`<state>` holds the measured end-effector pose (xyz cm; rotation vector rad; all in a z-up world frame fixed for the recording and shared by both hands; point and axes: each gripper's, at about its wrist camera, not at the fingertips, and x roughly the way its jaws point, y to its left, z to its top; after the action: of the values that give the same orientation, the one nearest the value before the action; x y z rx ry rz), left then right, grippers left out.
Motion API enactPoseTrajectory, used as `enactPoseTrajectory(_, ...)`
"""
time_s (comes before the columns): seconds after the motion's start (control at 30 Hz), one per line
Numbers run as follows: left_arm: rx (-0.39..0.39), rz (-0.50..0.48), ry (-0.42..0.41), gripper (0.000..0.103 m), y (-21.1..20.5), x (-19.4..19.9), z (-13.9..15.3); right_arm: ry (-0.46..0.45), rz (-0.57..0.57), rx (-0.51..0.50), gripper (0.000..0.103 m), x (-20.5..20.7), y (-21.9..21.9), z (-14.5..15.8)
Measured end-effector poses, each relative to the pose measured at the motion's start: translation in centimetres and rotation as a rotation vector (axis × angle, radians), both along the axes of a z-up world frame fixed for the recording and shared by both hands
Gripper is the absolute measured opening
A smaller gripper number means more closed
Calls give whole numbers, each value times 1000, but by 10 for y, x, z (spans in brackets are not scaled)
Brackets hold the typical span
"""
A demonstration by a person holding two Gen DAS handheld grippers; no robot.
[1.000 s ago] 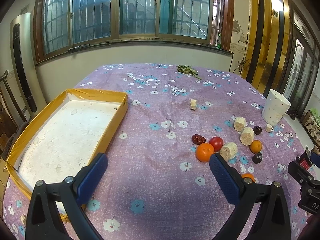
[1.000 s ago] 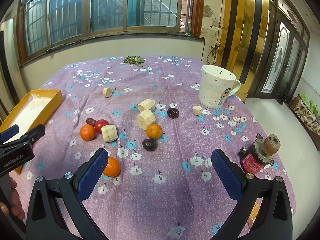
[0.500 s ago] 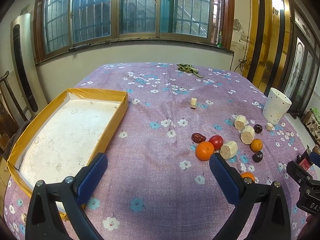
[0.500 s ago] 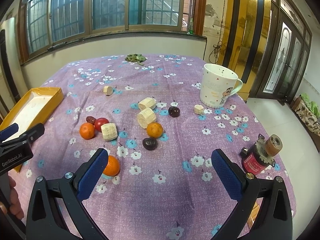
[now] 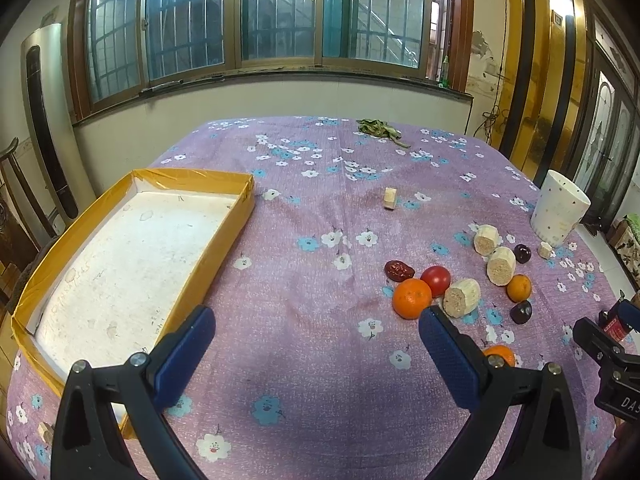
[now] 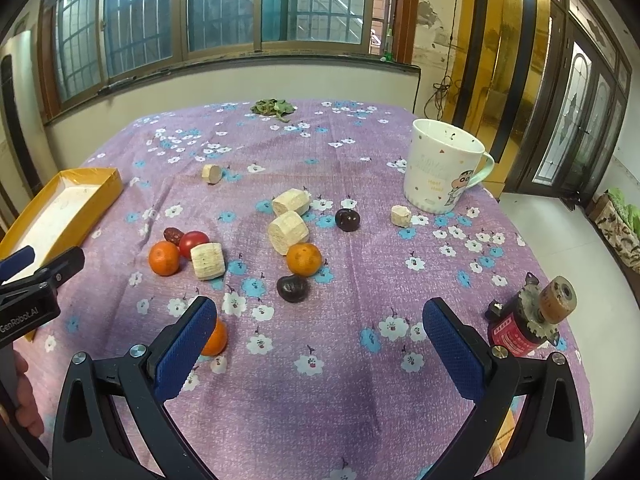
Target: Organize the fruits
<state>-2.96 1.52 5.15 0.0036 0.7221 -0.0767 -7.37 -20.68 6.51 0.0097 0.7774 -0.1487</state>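
A yellow-walled tray (image 5: 246, 204) with a white floor sits at the left of a table spread with a purple floral cloth (image 5: 304, 320); no fruit lies in it. The left gripper (image 5: 316, 340) hovers over bare cloth beside the tray's near corner, its blue-padded jaws spread wide and holding nothing. The fruit lies scattered right of centre: a red date (image 6: 173, 234), a tomato (image 6: 193, 243) and a tangerine (image 6: 163, 258) bunched against a pale cut chunk (image 6: 207, 260), then two more chunks (image 6: 288, 233), a second tangerine (image 6: 304, 259) and two dark plums (image 6: 293, 289). A third tangerine (image 6: 216, 338) rests just behind the left finger of the right gripper (image 6: 320, 340), whose jaws likewise stand wide apart and empty. Farther right stand a cartoon mug (image 6: 442, 168) and, at the table's edge, a small red motor (image 6: 528, 324).
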Motion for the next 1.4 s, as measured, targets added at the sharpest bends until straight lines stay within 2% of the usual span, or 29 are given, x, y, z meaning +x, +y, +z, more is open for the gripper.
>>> enactPoseTrajectory(0.3,22,2,26,103,2,2,-4,56,50,6,103,23,-13,-15)
enactPoseTrajectory(0.47,28,-30,64,103,-4,1,-11,118,98,54,101,44,-15,-34)
enactPoseTrajectory(0.57,43,-61,79,103,-11,-2,-14,164,117,75,89,55,-15,-47)
enactPoseTrajectory(0.63,52,-85,101,103,-17,-3,-18,188,128,94,76,62,-16,-53)
enactPoseTrajectory(0.77,65,-134,134,103,-31,-5,-23,220,153,133,61,71,-17,-62)
enactPoseTrajectory(0.87,77,-172,135,103,-43,-7,-24,216,170,116,50,75,-15,-63)
enactPoseTrajectory(0.93,84,-199,137,103,-52,-8,-25,214,189,102,35,76,-13,-63)
enactPoseTrajectory(1.0,93,-227,145,103,-62,-8,-27,212,209,104,26,74,-10,-61)
enactPoseTrajectory(1.27,94,-353,189,102,-98,-3,-33,187,188,74,24,58,-21,-51)
enactPoseTrajectory(1.37,70,-394,240,93,-108,0,-37,189,169,77,24,52,-30,-51)
enactPoseTrajectory(1.4,65,-406,259,86,-112,2,-40,191,161,85,24,51,-33,-52)
